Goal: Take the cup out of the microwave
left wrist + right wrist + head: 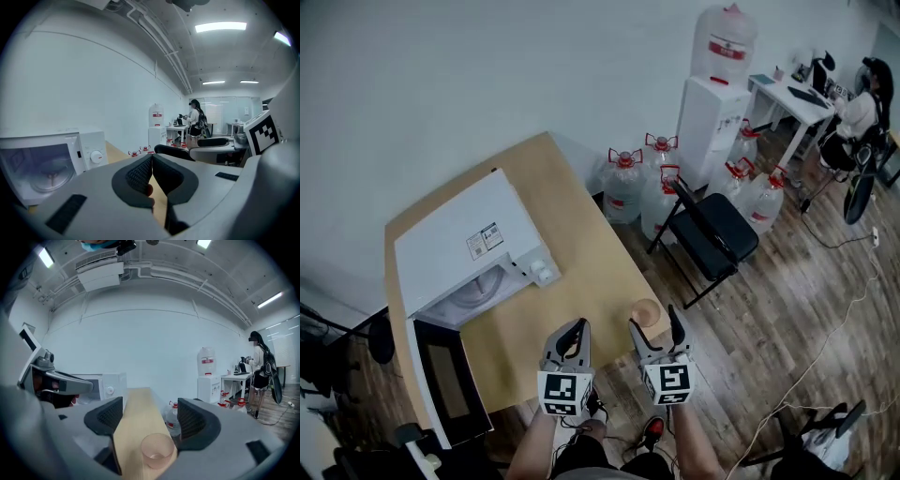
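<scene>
A clear pinkish plastic cup (645,312) stands upright on the wooden table (581,262), near its front right edge, outside the microwave. In the right gripper view the cup (156,450) sits just ahead of the jaws, apart from them. My right gripper (655,330) is open and empty. My left gripper (571,339) hovers beside it, jaws pressed together on nothing (151,174). The white microwave (469,248) stands at the table's left with its door (445,380) swung open; its glass turntable shows and the chamber looks empty.
A black folding chair (710,232) stands right of the table. Several water bottles (642,183) and a dispenser (712,108) line the wall. A person sits at a desk (792,98) far right. Cables lie on the wooden floor.
</scene>
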Tool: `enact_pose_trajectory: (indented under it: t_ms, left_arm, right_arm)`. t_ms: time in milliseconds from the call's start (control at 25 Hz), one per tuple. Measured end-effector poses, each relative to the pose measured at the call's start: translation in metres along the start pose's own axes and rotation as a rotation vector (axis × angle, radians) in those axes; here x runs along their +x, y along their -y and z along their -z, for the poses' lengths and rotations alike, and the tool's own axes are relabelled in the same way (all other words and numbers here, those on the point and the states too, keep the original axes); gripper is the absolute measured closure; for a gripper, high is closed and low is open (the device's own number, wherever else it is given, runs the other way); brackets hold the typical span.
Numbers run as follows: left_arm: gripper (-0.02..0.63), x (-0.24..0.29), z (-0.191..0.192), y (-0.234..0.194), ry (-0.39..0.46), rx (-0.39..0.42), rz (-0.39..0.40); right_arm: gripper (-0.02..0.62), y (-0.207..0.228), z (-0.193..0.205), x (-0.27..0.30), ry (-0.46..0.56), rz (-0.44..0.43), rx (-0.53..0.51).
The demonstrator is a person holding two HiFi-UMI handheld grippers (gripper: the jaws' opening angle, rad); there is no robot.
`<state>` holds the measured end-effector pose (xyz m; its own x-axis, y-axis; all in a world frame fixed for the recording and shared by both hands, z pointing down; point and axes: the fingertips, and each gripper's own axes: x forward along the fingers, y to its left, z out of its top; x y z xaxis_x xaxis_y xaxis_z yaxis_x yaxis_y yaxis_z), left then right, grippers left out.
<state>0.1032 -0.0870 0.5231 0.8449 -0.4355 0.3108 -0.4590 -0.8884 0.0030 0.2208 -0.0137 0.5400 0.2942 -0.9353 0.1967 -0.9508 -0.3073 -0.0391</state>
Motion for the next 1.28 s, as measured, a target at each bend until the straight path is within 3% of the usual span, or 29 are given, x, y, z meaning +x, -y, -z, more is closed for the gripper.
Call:
enact_pose_trajectory:
  t_ms: [280,600,1280]
  left_arm:
    - [0.583,-0.046,-0.033,-0.008,0.06,0.01,-0.096]
    - [0.583,-0.107,-0.057,-0.014,0.111,0.017,-0.221]
    - [0.583,-0.22,-0.043,-0.034,0.138,-0.002,-0.47]
  right_arm:
    - [0.241,-0.029,-0.047,-0.019,0.055,-0.105,-0.013]
    - [0.332,-0.079,-0.081,-0.041,0.109,-0.236,-0.034]
    - [0.472,-0.182,-0.089,-0.081,0.141,-0.484,-0.089]
